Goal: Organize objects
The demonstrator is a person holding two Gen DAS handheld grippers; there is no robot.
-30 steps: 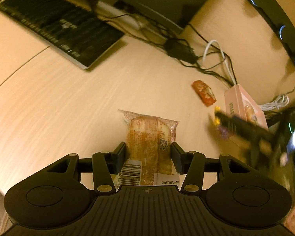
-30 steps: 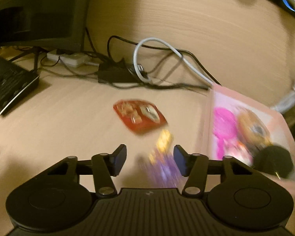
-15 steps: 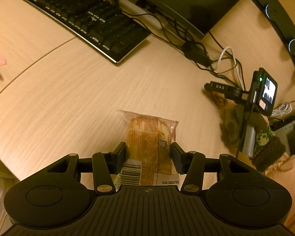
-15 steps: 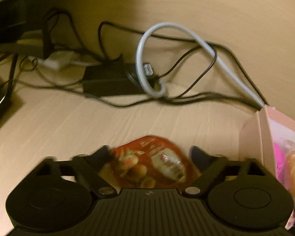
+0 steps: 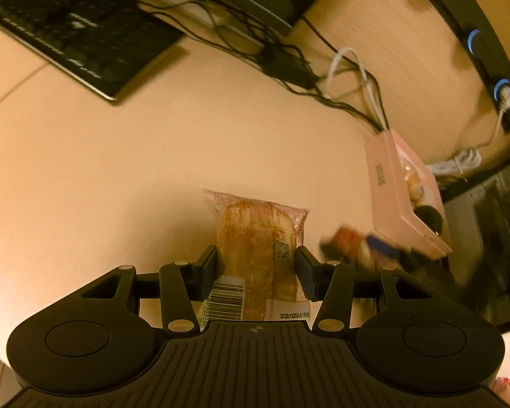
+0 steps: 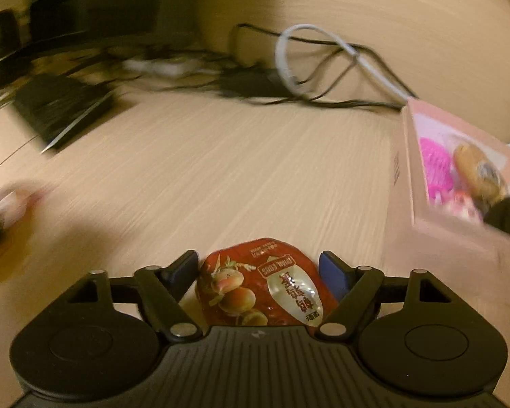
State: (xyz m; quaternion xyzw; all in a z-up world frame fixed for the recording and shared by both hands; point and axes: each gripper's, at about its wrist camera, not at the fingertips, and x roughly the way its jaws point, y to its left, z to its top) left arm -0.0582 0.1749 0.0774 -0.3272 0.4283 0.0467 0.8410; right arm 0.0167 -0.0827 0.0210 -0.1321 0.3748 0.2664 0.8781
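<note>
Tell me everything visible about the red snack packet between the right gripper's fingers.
The red snack packet is a small glossy pouch, rounded and slightly crinkled, printed with peach-like fruits and a pale label bearing characters. It lies between the fingers of the right gripper, above the wooden desk, left of the pink box. Its near end is hidden.

The left gripper [image 5: 256,267] tilts steeply downward, its jaws pressed against the sides of a bread packet [image 5: 257,250]. The right gripper [image 6: 259,272] tilts down likewise, its jaws spread wide after just opening, a red snack pouch [image 6: 261,285] lying between them, unpinched.
</note>
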